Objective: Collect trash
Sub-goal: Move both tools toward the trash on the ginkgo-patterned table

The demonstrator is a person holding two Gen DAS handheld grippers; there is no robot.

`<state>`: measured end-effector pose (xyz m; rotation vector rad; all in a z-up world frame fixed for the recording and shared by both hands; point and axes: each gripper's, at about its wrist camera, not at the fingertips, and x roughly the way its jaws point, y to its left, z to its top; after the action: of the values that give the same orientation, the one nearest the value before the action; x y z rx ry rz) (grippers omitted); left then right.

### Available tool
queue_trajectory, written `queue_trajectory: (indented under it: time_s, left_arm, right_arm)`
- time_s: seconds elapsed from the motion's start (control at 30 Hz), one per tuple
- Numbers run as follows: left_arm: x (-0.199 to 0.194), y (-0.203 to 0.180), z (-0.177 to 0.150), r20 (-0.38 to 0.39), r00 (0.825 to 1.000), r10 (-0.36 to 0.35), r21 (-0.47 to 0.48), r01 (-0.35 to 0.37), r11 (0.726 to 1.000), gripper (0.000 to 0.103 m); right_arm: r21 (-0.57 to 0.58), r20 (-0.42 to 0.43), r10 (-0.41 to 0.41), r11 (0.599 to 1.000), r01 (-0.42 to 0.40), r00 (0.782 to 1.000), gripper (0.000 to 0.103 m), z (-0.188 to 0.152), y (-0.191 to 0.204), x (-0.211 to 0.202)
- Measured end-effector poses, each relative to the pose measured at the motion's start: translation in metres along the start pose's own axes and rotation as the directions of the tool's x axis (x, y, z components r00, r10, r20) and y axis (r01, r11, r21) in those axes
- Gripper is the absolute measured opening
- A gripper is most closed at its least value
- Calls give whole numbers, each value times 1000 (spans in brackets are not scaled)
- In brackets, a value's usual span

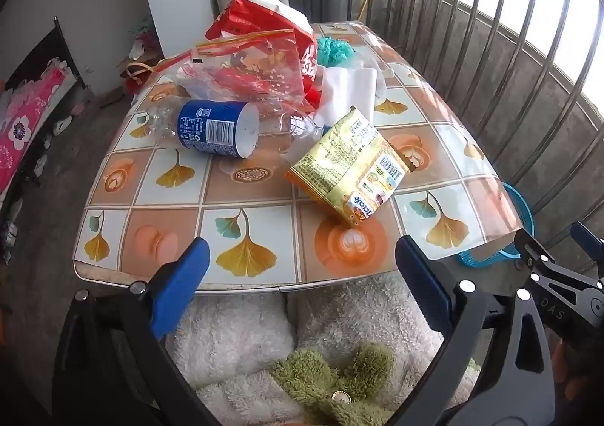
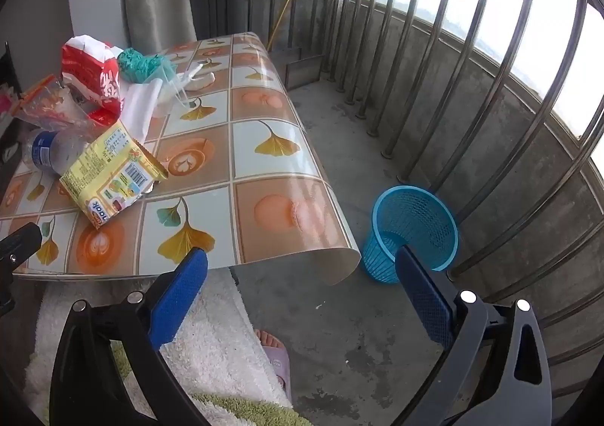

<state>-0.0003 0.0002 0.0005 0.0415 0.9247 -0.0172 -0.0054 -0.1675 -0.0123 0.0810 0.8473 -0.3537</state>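
Trash lies on the tiled-pattern table (image 1: 249, 207): a yellow snack bag (image 1: 347, 165) nearest me, a crushed clear bottle with a blue label (image 1: 211, 128), a clear zip bag (image 1: 245, 75), a red bag (image 1: 260, 22), white tissue (image 1: 347, 90) and a teal wad (image 1: 334, 48). My left gripper (image 1: 302, 267) is open and empty at the table's near edge. My right gripper (image 2: 302, 275) is open and empty, off the table's right corner. A blue mesh bin (image 2: 411, 229) stands on the floor to the right. The snack bag (image 2: 113, 177) also shows in the right wrist view.
A metal railing (image 2: 490, 94) runs along the right side behind the bin. The tablecloth's corner (image 2: 339, 260) overhangs toward the bin. A white and green fleece garment (image 1: 264, 350) and a slippered foot (image 2: 275, 354) are below me. A bed with a pink cover (image 1: 26, 120) is at the left.
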Motion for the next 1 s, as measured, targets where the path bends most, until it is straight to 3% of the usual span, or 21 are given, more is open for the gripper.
queue_trajectory:
  time_s: [1.0]
  left_arm:
    - [6, 20, 3, -22, 998, 63, -69, -65, 996, 95]
  right_arm:
    - [5, 9, 11, 1000, -11, 1000, 97, 8, 1, -6]
